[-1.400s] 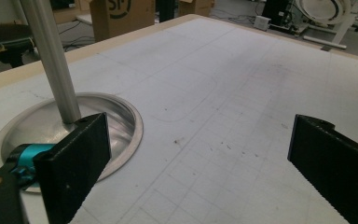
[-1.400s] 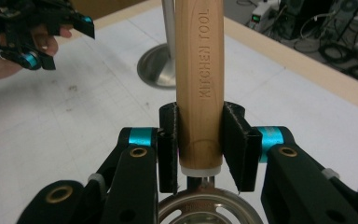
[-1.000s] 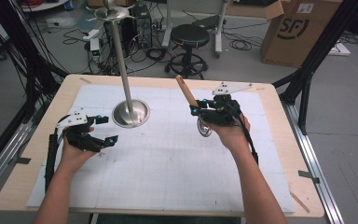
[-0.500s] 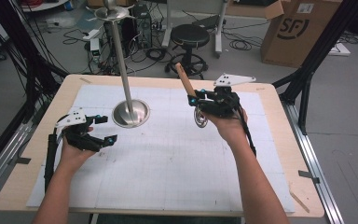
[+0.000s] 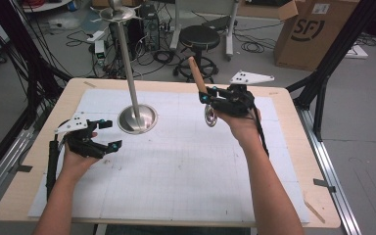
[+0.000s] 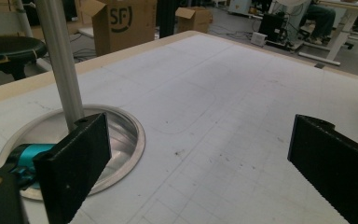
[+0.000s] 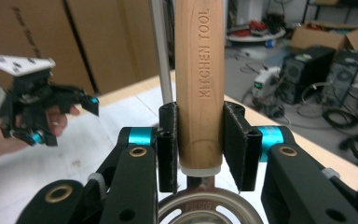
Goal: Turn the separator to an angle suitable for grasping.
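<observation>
A kitchen tool with a wooden handle (image 5: 196, 73) and a round metal head (image 5: 210, 118) hangs over the table's far right part. My right gripper (image 5: 204, 97) is shut on the handle (image 7: 199, 84) just above the metal head (image 7: 209, 211), and the handle points up and away. A metal stand has a round base (image 5: 138, 119) and a tall pole (image 5: 127, 63) at the far left centre. My left gripper (image 5: 112, 133) rests low at the table's left, open and holding nothing, and its jaws point toward the stand base (image 6: 127, 140). That left gripper (image 7: 51, 116) also appears beyond the tool.
A white gridded mat (image 5: 186, 166) covers the wooden table (image 5: 293, 147). Beyond the far edge stand a black stool (image 5: 200, 36), a cardboard box (image 5: 313, 29) and cables on the floor. Black frame posts (image 5: 323, 83) flank the table.
My right gripper has lifted the kitchen tool a little, up and away in the high view, and the handle now stands steeper. The left gripper has stayed put.
</observation>
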Tool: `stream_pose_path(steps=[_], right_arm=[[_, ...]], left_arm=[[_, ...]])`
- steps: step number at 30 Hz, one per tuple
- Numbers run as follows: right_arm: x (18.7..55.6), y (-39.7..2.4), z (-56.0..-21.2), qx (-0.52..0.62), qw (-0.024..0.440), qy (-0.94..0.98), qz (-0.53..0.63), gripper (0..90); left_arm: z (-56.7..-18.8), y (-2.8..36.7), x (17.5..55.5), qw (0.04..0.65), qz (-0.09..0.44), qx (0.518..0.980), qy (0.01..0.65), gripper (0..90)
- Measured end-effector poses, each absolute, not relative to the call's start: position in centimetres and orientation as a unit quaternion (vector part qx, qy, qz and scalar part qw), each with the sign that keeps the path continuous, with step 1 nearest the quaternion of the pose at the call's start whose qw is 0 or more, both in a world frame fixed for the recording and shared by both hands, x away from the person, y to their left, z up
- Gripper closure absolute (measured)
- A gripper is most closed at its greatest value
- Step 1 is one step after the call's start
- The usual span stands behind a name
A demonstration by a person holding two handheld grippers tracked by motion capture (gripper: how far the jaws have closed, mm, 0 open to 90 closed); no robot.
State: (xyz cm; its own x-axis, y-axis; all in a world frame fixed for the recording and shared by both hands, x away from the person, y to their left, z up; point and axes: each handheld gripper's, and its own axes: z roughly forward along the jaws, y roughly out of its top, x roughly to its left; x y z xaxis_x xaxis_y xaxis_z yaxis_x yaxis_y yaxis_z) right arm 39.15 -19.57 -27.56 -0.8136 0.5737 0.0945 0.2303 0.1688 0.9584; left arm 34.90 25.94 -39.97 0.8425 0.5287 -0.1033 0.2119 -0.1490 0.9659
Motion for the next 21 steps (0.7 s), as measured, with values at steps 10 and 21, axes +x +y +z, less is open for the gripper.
stream_pose_path(steps=[10, 21], right_arm=[[40.3, -19.0, -25.8, 0.232, 0.139, 0.758, 0.594, 68.0], [41.5, -17.7, -23.3, 0.199, 0.132, 0.776, 0.584, 67.9]], left_arm=[[-39.5, 26.0, 34.6, 0.606, 0.133, 0.746, 0.241, 6.4], [-39.2, 26.0, 34.6, 0.609, 0.137, 0.745, 0.236, 6.5]])
